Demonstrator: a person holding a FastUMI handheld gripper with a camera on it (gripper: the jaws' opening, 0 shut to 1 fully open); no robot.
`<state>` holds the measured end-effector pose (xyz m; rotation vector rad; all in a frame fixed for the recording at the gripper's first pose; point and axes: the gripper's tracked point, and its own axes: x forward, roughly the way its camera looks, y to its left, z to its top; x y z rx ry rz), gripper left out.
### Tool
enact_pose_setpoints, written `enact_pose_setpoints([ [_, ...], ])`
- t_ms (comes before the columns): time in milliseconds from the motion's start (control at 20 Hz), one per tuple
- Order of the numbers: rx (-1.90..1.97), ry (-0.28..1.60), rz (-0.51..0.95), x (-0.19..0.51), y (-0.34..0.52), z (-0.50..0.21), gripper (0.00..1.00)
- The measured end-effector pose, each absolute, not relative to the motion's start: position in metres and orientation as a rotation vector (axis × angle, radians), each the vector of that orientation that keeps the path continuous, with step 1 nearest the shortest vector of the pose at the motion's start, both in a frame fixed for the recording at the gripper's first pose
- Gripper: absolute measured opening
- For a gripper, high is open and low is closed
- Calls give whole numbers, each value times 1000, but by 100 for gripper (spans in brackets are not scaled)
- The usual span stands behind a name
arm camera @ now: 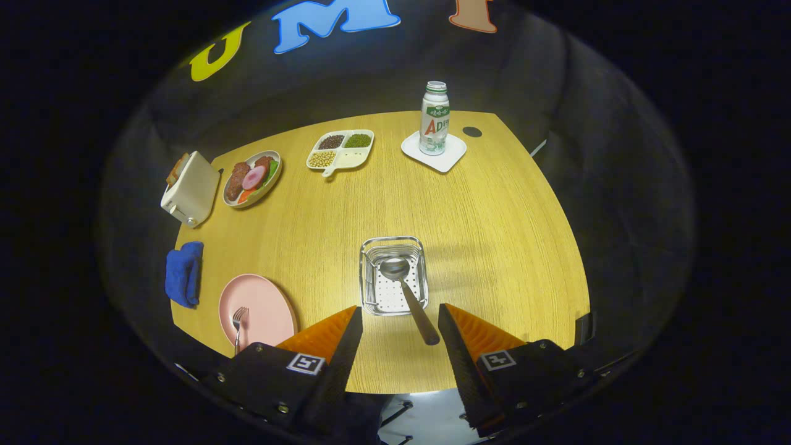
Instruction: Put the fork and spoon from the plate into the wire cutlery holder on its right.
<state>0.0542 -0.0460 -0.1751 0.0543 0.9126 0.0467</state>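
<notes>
At the lower left of the frame, the fork [238,326] is seen lying on the pink plate [272,303], its long axis running toward the gripper [398,337], tines pointing away. The fingers are spread apart and nothing is held. Just ahead of them, at centre, the spoon [408,296] rests in the wire holder [393,275] (handle leaning out toward the right finger).

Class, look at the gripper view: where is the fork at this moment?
The fork lies on the pink plate, left of the wire cutlery holder that holds the spoon, beside the left finger of the open gripper.
</notes>
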Motion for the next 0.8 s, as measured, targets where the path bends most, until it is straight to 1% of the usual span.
enact_pose_setpoints([
  [250, 18, 791, 107, 51, -11, -136, 76],
  [400, 49, 771, 179, 40, 32, -128, 78],
  [550, 70, 794, 250, 29, 72, -139, 79],
  [800, 120, 898, 355, 6, 139, -180, 79],
])
